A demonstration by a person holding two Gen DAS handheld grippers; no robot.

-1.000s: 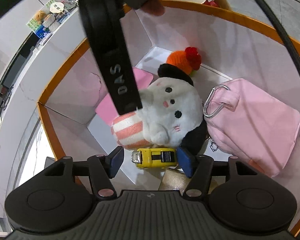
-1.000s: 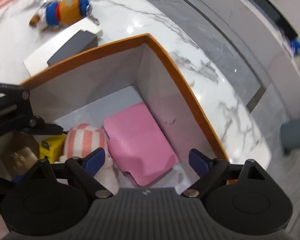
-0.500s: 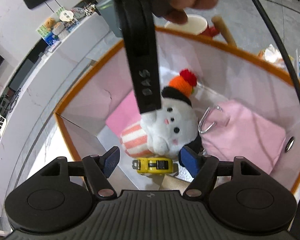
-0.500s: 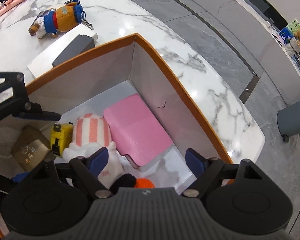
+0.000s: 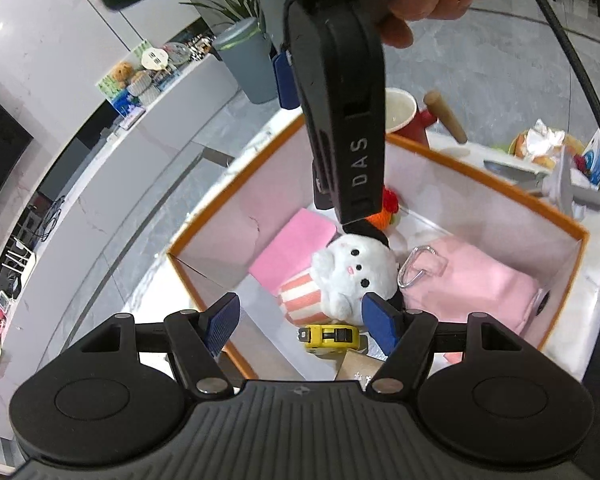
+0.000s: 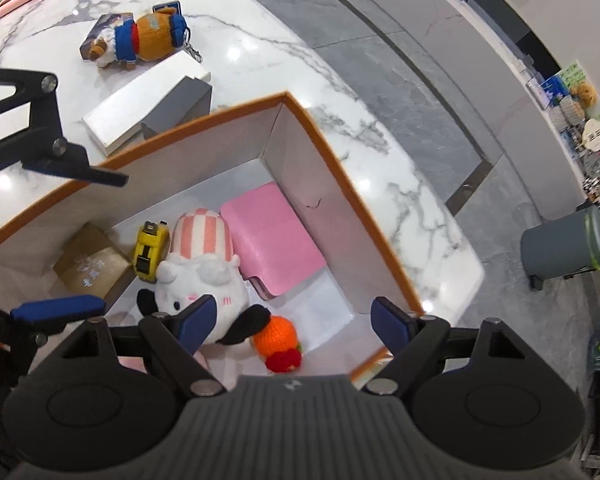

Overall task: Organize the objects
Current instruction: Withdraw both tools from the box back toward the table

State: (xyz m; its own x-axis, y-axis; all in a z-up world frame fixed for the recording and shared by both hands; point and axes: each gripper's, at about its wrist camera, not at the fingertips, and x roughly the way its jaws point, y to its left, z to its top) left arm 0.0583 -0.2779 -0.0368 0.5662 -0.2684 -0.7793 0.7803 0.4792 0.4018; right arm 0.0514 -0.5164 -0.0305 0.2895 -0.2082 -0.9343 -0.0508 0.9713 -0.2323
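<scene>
An orange-rimmed box [image 5: 500, 168] [image 6: 340, 168] holds a white plush with a pink striped end [image 5: 352, 276] [image 6: 204, 264], a yellow tape measure [image 5: 330, 336] [image 6: 150, 250], a pink case [image 5: 292, 246] [image 6: 272, 248], a pink pouch with a carabiner [image 5: 480, 284], an orange crochet toy [image 6: 278, 338] and a brown packet [image 6: 90, 266]. My left gripper [image 5: 300, 322] is open and empty above the box's near side. My right gripper [image 6: 294, 322] is open and empty above the opposite side; its body [image 5: 340, 120] hangs in the left wrist view.
On the marble table [image 6: 260, 52] beyond the box lie a white and grey carton [image 6: 148, 104] and a bear plush in blue [image 6: 140, 40]. A red and white mug [image 5: 404, 112], food wrappers [image 5: 540, 144] and a grey bin [image 6: 564, 244] are around.
Both grippers have risen away from the box, which now looks smaller and further below. Both stay open and empty. The objects in the box have not moved.
</scene>
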